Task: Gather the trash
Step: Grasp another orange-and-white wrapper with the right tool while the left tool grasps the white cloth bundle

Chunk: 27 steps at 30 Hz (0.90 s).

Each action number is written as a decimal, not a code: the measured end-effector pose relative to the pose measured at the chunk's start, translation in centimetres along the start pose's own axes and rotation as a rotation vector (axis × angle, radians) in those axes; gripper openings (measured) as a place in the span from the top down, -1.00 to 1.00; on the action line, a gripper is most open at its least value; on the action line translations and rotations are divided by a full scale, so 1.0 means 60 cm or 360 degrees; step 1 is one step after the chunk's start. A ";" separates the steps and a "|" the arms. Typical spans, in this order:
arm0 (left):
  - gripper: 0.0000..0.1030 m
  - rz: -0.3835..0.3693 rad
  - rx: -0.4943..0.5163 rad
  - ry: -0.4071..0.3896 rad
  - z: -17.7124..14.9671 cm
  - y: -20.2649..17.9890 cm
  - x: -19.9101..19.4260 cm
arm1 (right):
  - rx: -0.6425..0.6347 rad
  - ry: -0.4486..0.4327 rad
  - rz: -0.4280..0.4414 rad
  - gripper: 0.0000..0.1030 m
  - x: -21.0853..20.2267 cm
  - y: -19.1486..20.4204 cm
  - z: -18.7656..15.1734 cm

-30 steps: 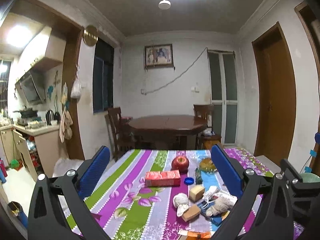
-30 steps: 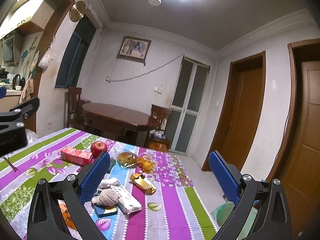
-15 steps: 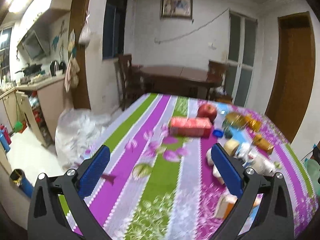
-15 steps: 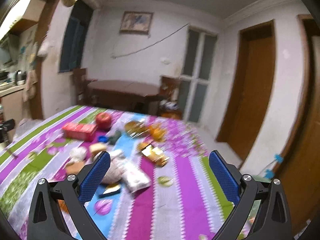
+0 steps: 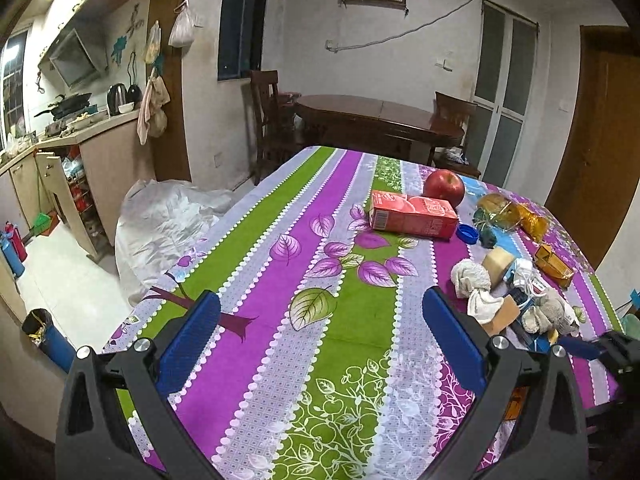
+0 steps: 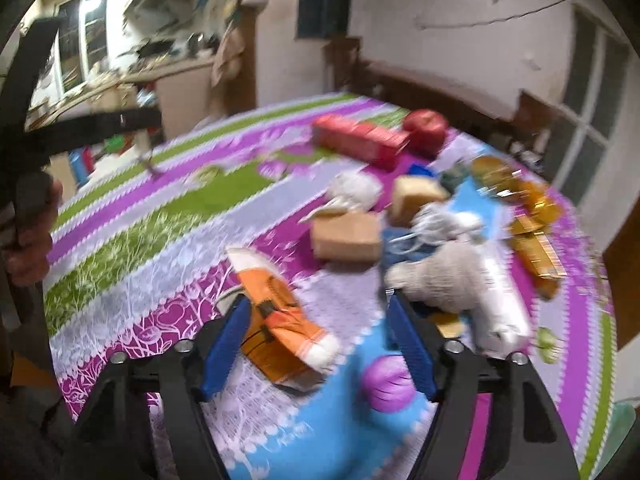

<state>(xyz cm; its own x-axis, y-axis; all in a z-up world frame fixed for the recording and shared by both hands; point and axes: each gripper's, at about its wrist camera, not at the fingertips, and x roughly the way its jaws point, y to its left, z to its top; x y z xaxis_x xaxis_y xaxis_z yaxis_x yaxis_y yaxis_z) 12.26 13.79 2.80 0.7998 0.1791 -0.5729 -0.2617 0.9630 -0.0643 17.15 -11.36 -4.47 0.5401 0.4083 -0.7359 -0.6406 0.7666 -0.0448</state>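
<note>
My right gripper (image 6: 318, 306) points down at the striped tablecloth (image 6: 160, 232), and its jaws are closing. An orange and white wrapper (image 6: 280, 312) lies flat between them; the left pad is at its edge and the right pad stands clear. Just beyond are a brown cardboard box (image 6: 346, 236), a grey crumpled wad (image 6: 440, 276) and a white plastic pack (image 6: 500, 300). The view is blurred. My left gripper (image 5: 320, 308) hangs open over bare cloth, with nothing between its fingers. The trash pile (image 5: 508, 292) lies to its right.
A red carton (image 5: 412, 216), an apple (image 5: 444, 188) and a blue cap (image 5: 467, 234) sit farther back, gold wrappers (image 5: 554, 260) at the right. A white plastic bag (image 5: 168, 220) lies on the floor left of the table. A hand (image 6: 32, 240) holds the left gripper's handle.
Both grippers have tipped down toward the table. The right one dropped close over the orange wrapper and its jaws narrowed. The left one sank over the cloth's left half and stayed wide.
</note>
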 end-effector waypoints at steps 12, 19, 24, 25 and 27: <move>-0.90 -0.0095 0.0115 0.0090 -0.003 -0.041 0.027 | 0.0057 -0.0070 0.0106 0.67 -0.043 0.013 -0.021; -0.89 -0.0435 0.0152 0.0340 0.036 -0.106 0.105 | 0.0353 -0.0218 0.0001 0.67 -0.152 -0.039 -0.087; -0.78 -0.0509 0.0222 0.0429 0.052 -0.181 0.170 | 0.0545 -0.0292 -0.0031 0.67 -0.196 -0.067 -0.122; -0.75 -0.0534 0.0245 0.0458 0.052 -0.198 0.184 | 0.0575 -0.0288 -0.0055 0.67 -0.200 -0.073 -0.127; -0.63 -0.0562 0.0292 0.0534 0.049 -0.225 0.214 | 0.0612 -0.0281 -0.0093 0.67 -0.205 -0.082 -0.136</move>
<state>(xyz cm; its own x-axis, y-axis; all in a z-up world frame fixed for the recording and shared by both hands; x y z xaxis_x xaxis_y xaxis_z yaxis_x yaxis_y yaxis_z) 27.65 3.67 -1.32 0.5972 -0.2087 -0.7745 0.1159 0.9779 -0.1741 9.21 -24.18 -0.71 0.6762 0.4114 -0.6111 -0.3739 0.9064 0.1965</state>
